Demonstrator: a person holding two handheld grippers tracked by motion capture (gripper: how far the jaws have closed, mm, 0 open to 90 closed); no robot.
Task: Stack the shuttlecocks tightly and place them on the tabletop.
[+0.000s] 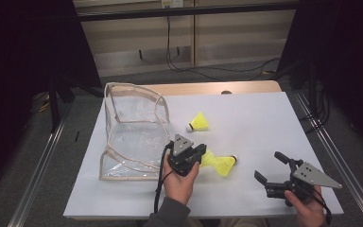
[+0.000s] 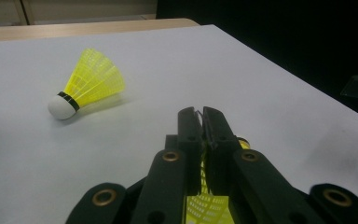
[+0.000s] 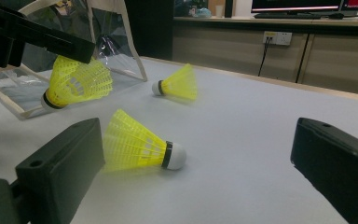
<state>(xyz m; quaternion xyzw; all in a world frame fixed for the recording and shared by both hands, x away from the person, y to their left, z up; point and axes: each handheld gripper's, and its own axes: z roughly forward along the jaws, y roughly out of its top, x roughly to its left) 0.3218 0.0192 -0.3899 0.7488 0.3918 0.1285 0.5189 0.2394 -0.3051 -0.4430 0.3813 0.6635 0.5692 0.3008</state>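
Note:
My left gripper (image 1: pixel 202 151) is shut on the skirt of a yellow shuttlecock (image 1: pixel 209 159), held just above the white table beside the clear bag (image 1: pixel 123 121). In the left gripper view the jaws (image 2: pixel 204 113) pinch the yellow mesh (image 2: pixel 205 205). A second shuttlecock (image 1: pixel 226 165) lies on its side just right of the held one. A third (image 1: pixel 199 122) lies farther back. My right gripper (image 1: pixel 269 166) stands wide open near the front right, apart from all of them. The lying shuttlecock (image 3: pixel 140 147) sits ahead between its jaws, with the held one (image 3: pixel 77 81) beyond.
The clear bag (image 3: pixel 116 28) with beige trim stands open at the table's left, its mouth facing the left gripper. The white sheet (image 1: pixel 264 118) covers the wooden table. Cables run over the floor behind, and metal rails flank both sides.

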